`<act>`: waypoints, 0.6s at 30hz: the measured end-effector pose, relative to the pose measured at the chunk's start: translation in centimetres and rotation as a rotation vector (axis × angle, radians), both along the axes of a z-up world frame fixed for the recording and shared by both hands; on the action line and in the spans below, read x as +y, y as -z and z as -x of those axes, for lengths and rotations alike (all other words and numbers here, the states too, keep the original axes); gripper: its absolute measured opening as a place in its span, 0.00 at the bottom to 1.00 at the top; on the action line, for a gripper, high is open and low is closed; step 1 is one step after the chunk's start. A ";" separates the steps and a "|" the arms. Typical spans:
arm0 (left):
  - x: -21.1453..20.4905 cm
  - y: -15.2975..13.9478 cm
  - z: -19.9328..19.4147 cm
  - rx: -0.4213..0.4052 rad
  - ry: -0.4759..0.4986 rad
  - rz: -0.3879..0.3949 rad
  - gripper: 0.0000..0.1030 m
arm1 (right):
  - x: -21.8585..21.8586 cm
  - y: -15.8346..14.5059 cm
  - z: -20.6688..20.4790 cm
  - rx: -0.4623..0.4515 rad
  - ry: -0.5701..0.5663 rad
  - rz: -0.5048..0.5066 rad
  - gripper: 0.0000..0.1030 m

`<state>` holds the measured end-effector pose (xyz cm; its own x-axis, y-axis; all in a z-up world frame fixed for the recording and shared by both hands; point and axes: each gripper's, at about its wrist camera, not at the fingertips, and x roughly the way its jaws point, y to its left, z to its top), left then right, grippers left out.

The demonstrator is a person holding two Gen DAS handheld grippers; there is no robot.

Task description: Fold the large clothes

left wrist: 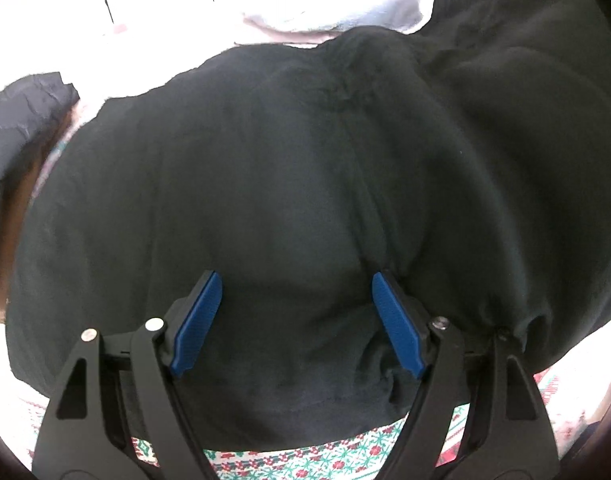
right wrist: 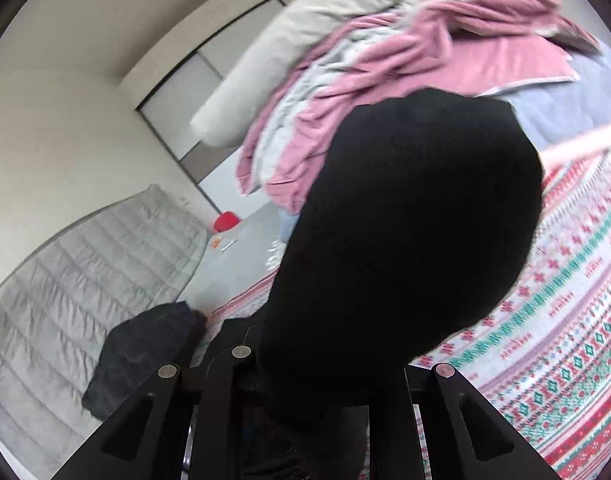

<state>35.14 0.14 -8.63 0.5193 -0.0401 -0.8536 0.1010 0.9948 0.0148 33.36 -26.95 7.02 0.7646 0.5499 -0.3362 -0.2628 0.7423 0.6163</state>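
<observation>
The black garment [left wrist: 305,184] lies spread on the patterned sheet [right wrist: 565,320]. The left gripper [left wrist: 297,292] stands wide over its 6 o'clock hem, probably to grasp; the right gripper [right wrist: 305,400] pinches a fold, lifting it toward 12 o'clock

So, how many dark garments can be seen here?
2. The black garment is spread on the patterned sheet, under the open left claw. The dark jacket lies crumpled beside the bed. More may be hidden.
</observation>
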 end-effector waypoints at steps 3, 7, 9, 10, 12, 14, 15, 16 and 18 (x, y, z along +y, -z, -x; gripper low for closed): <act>1.0 -0.7 0.0 0.000 -0.018 0.010 0.76 | 0.1 -0.4 0.3 -0.018 0.004 0.001 0.19; 0.7 -0.1 0.2 0.006 0.013 0.028 0.76 | -0.1 -0.5 0.2 -0.018 0.027 0.010 0.19; 0.2 0.3 0.3 -0.013 0.019 0.005 0.76 | 0.0 -0.3 0.0 -0.005 0.026 0.002 0.19; 0.1 0.4 0.2 -0.018 0.030 0.003 0.76 | 0.3 -0.2 -0.1 -0.002 0.029 0.001 0.19; 0.7 0.0 0.0 0.003 0.019 0.032 0.76 | 0.4 -0.3 0.0 -0.005 0.037 -0.006 0.19; 0.8 -1.0 0.6 -0.003 0.013 0.060 0.76 | 0.3 -0.5 0.1 -0.007 0.048 -0.016 0.19; 0.7 -1.5 1.0 -0.027 0.034 0.057 0.76 | 0.2 -0.5 0.1 -0.006 0.055 -0.025 0.19; 0.3 -1.7 1.4 -0.047 0.063 0.043 0.76 | 0.2 -0.4 0.1 -0.005 0.058 -0.028 0.19; -1.0 -0.6 2.2 -0.035 0.097 0.013 0.76 | 0.4 -0.4 0.1 -0.006 0.067 -0.026 0.19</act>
<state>32.92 -0.85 -8.04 0.5416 -0.1029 -0.8343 0.1967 0.9804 0.0068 33.28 -26.53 7.44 0.8018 0.5064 -0.3173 -0.2175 0.7419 0.6343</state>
